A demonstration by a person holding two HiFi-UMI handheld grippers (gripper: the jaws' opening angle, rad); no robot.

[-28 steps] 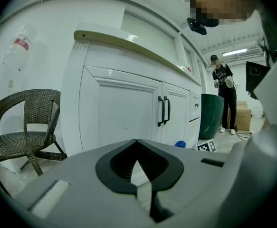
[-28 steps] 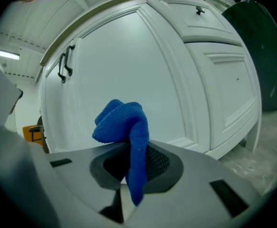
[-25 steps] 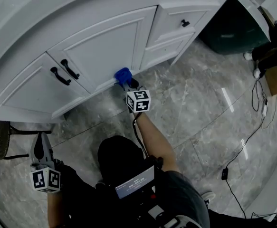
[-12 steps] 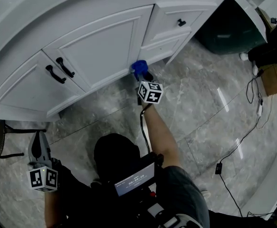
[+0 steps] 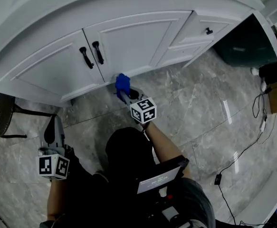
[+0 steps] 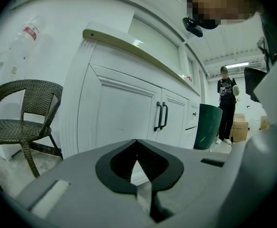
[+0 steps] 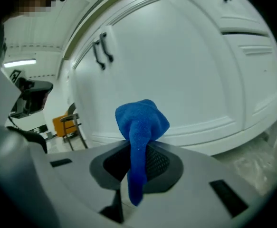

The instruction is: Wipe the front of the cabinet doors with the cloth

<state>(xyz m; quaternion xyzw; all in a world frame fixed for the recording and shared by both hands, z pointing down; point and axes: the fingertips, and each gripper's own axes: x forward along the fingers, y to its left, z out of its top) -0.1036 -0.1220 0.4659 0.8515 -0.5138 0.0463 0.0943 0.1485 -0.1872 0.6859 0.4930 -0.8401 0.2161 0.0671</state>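
my r claw point(image 5: 124, 92) grips cloth point(image 5: 122, 82), bunched past tips, at door point(image 5: 133, 42) bottom. l claw point(image 5: 53, 127) closed, empty, low.

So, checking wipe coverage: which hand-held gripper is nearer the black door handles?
Right. The right hand-held gripper holds the cloth at the base of the door, just below the handles; the left hand-held gripper hangs back over the floor.

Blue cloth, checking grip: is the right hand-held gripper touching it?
Touching. Right gripper view shows the right hand-held gripper clamping the blue cloth between its jaws.
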